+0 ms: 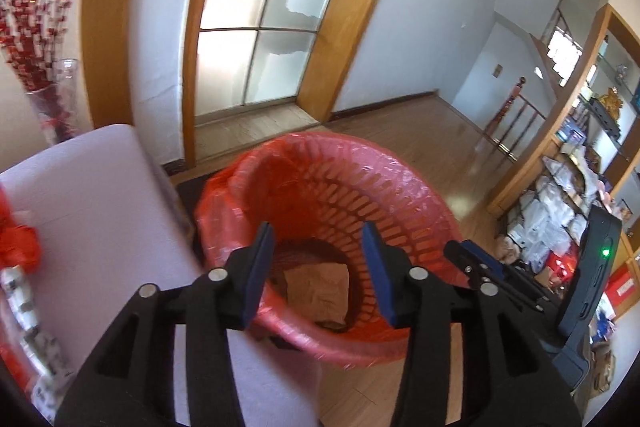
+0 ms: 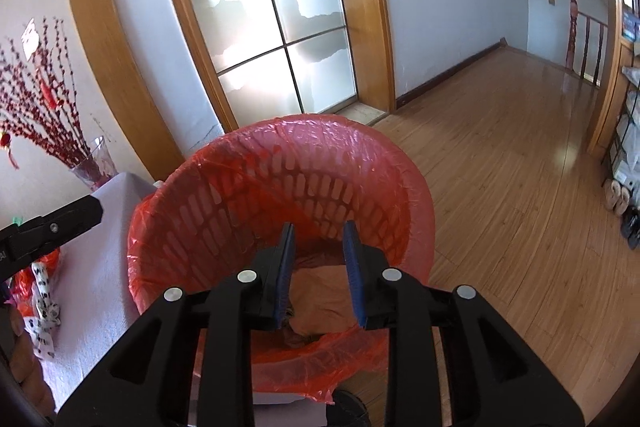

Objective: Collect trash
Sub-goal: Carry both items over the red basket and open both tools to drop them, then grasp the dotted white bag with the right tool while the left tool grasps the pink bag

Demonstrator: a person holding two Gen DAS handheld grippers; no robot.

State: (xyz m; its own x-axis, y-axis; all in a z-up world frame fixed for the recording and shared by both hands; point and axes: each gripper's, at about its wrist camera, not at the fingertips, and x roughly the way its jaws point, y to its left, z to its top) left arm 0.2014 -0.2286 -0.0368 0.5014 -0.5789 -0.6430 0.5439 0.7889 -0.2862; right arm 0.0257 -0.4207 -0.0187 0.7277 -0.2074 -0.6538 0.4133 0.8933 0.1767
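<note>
Both hand-held grippers, left (image 1: 318, 269) and right (image 2: 319, 269), hover open above brown paper (image 1: 318, 289) in the bin (image 1: 320, 163).

One bin (image 1: 332, 203) (red-lined), one paper wad (image 1: 318, 291), two claws.

Left tool (image 1: 318, 269): jaws wide apart, blue pads facing each other, nothing between them; pointed forward and tilted downward. Right tool (image 2: 319, 273): jaws parted, narrower gap than the left, nothing gripped; also angled forward and down. In the left wrist view the right tool sits just beside the left, on its right side, tips level.
</note>
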